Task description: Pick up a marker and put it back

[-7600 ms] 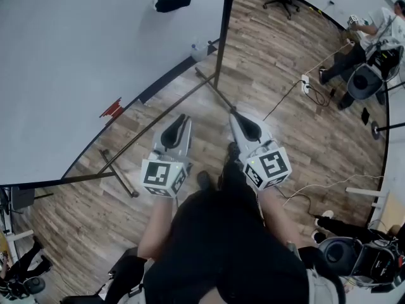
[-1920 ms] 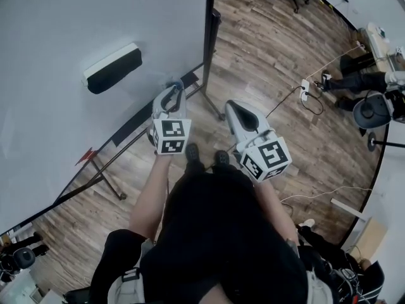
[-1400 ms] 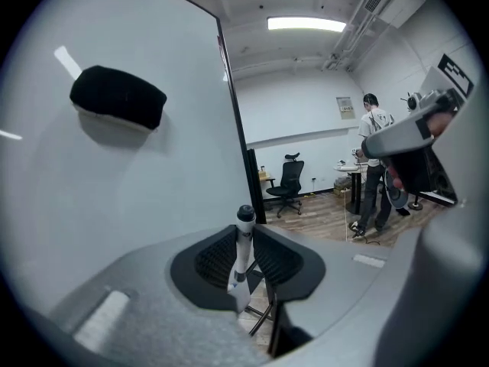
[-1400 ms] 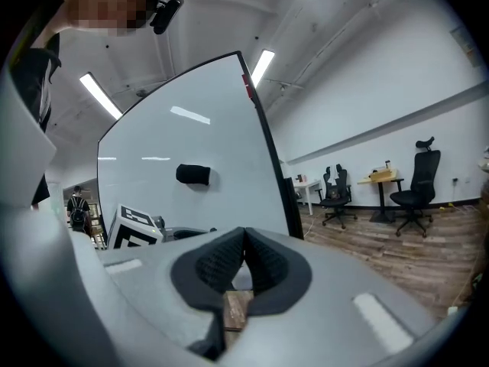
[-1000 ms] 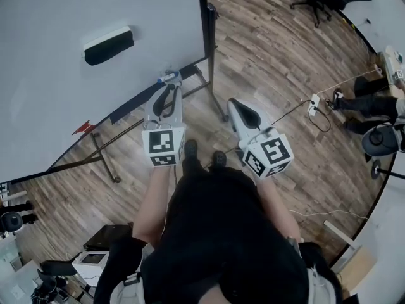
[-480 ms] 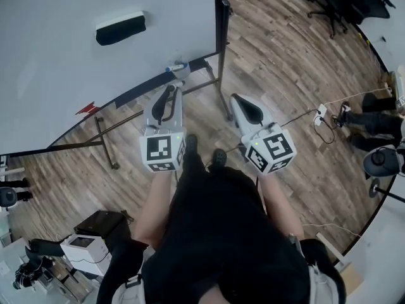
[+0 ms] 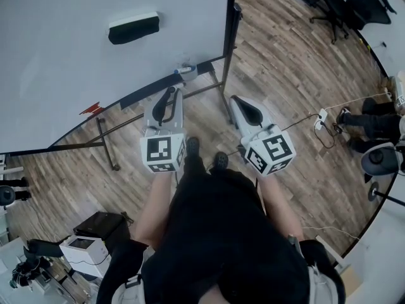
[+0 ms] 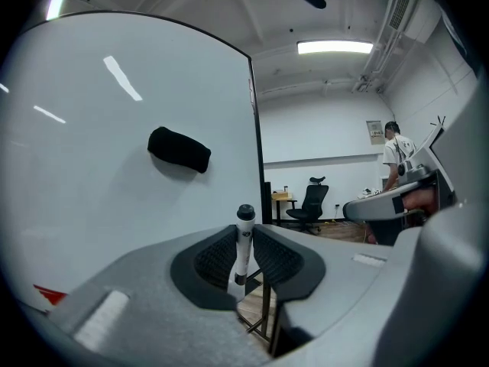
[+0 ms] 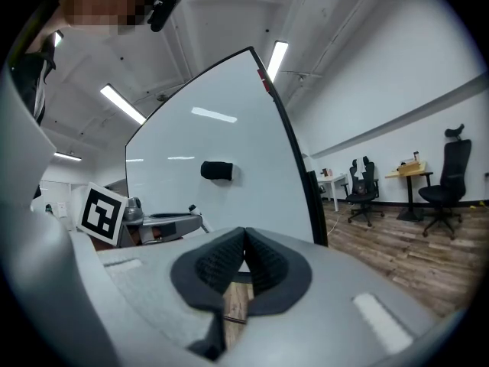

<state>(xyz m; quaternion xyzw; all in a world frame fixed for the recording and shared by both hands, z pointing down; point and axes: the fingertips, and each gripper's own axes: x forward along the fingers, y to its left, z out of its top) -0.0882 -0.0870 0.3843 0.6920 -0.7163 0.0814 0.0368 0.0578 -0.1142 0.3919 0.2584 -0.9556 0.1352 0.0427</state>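
My left gripper point(image 8: 244, 260) is shut on a white marker point(image 8: 244, 239) with a black cap, which stands upright between the ribbed pads. In the head view that gripper point(image 7: 171, 95) points at the whiteboard's dark tray point(image 7: 152, 90), a little short of it. A small white and blue piece point(image 7: 185, 71) shows by the tray past the jaw tips; I cannot tell if it is the same marker. The right gripper view shows the marker's tip point(image 9: 191, 207) sticking up from the left gripper. My right gripper point(image 7: 238, 103) point(image 9: 244, 245) is shut, with nothing held.
A large whiteboard point(image 7: 76, 68) on a metal stand point(image 7: 104, 147) carries a black eraser point(image 7: 133, 29). Wooden floor point(image 7: 285, 75) lies below. Office chairs point(image 7: 342, 5) stand at the back right, a cable and power strip point(image 7: 323, 114) lie to the right, and a printer point(image 7: 85, 246) sits at lower left.
The left gripper, at the tray 1.9 s ago, has drawn back slightly with the marker held. The right gripper has stayed shut beside it. The head view has shifted.
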